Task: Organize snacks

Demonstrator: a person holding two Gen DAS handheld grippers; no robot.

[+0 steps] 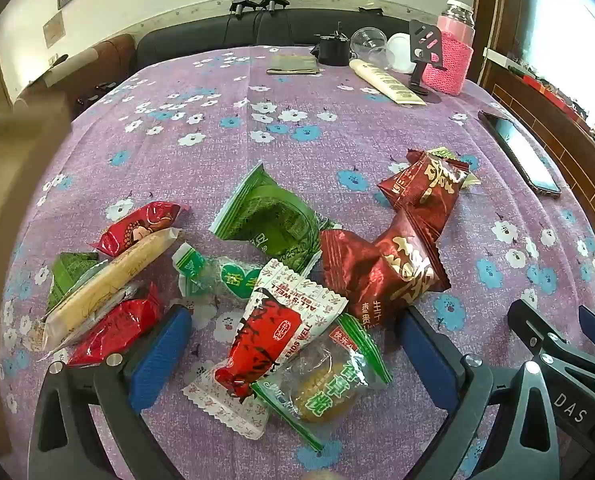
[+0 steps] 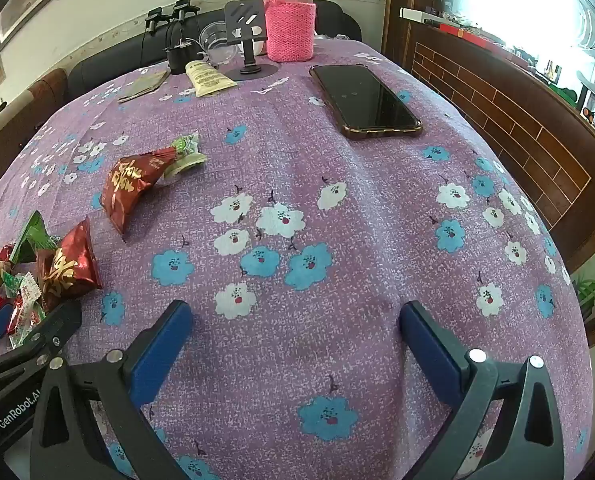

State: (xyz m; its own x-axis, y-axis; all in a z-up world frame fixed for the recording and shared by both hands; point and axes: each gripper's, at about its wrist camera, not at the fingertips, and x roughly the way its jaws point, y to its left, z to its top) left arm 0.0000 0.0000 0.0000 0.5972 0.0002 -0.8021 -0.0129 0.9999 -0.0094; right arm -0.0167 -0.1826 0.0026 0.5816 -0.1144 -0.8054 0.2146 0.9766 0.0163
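A loose heap of wrapped snacks lies on the purple flowered tablecloth. My left gripper hangs open over it, its blue pads either side of a red-and-white packet and a clear green-print cake wrapper. Farther off lie a green packet, dark red packets, a long beige bar and bright red packets. My right gripper stands open over bare cloth, right of the heap. Two dark red packets lie to its left.
A black phone lies on the cloth ahead of my right gripper. At the far edge stand a pink knit-sleeved bottle, a black phone stand, a cream tube, a clear cup and a flat booklet. Dark sofa behind.
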